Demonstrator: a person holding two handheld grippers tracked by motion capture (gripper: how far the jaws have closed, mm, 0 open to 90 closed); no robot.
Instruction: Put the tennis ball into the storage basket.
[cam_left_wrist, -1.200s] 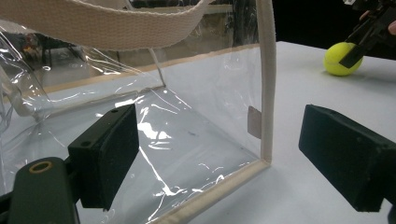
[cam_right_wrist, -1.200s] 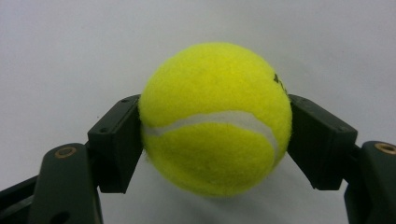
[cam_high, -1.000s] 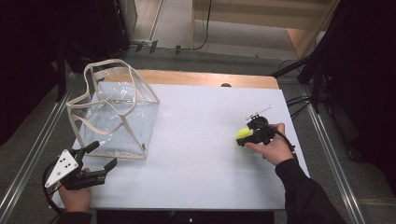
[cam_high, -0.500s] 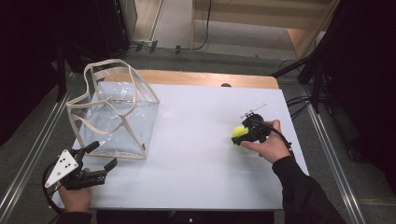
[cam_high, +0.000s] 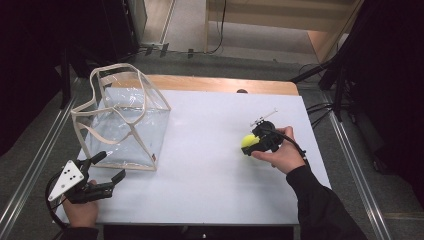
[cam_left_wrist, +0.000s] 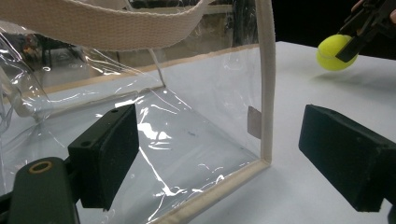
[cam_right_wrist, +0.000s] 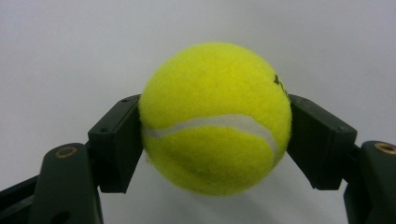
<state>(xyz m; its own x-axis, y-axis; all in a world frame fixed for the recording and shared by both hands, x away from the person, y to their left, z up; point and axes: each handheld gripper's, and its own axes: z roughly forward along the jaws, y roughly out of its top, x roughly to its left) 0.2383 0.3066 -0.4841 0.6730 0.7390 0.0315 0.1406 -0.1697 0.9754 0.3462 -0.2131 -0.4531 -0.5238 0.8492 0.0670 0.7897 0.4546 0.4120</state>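
Observation:
A yellow tennis ball (cam_right_wrist: 215, 116) is clamped between the two black jaws of my right gripper (cam_right_wrist: 215, 140), a little above the white table. In the high view that ball (cam_high: 249, 142) and the right gripper (cam_high: 252, 142) sit at the table's right side, held by a hand in a dark sleeve. A clear plastic bag (cam_high: 122, 125) with cream webbing trim and handles stands open at the left. My left gripper (cam_high: 111, 166) rests at the front left, just before the bag's near corner, open with nothing between its jaws. Its own camera shows the bag's corner seam (cam_left_wrist: 266, 93) and the ball (cam_left_wrist: 335, 51) far off.
The white table top (cam_high: 210, 175) has free room between bag and ball. A wooden strip (cam_high: 225, 85) runs along its far edge. Metal rails (cam_high: 350, 165) flank the table on both sides, and cables (cam_high: 320, 107) lie on the floor at the right.
The right hand has carried the ball a little to the left and slightly up. The left gripper and the bag have stayed where they were.

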